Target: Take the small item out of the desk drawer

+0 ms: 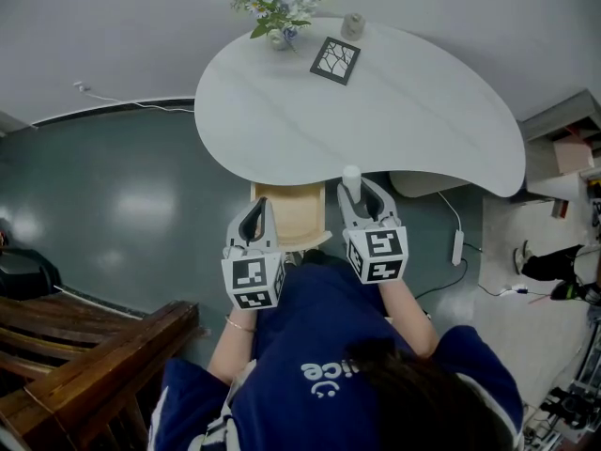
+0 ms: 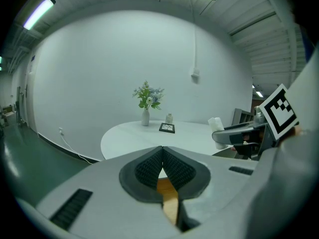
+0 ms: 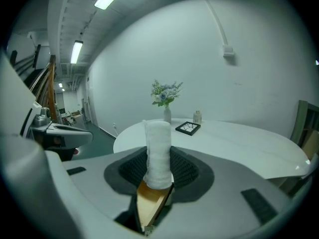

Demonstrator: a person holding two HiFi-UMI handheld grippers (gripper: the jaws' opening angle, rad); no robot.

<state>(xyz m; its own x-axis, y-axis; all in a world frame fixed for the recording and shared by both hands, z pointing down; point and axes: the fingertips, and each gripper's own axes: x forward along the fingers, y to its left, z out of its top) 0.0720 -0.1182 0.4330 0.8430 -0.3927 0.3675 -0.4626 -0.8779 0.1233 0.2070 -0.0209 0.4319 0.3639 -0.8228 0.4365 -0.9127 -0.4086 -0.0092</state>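
Note:
A wooden drawer (image 1: 299,216) stands pulled out from under the near edge of the white table (image 1: 376,111). My right gripper (image 1: 354,194) is shut on a small white cloth roll (image 1: 351,178) and holds it upright above the drawer's right side. In the right gripper view the roll (image 3: 158,148) stands between the pads of that gripper (image 3: 158,171), with the drawer (image 3: 149,200) below. My left gripper (image 1: 253,222) hovers at the drawer's left side. Its pads meet in the left gripper view (image 2: 162,156), with nothing between them.
On the table's far side stand a vase of flowers (image 1: 280,3), a framed picture (image 1: 335,60) and a small jar (image 1: 352,24). A wooden bench (image 1: 84,355) is at the lower left. A cable and power strip (image 1: 458,247) lie on the floor to the right.

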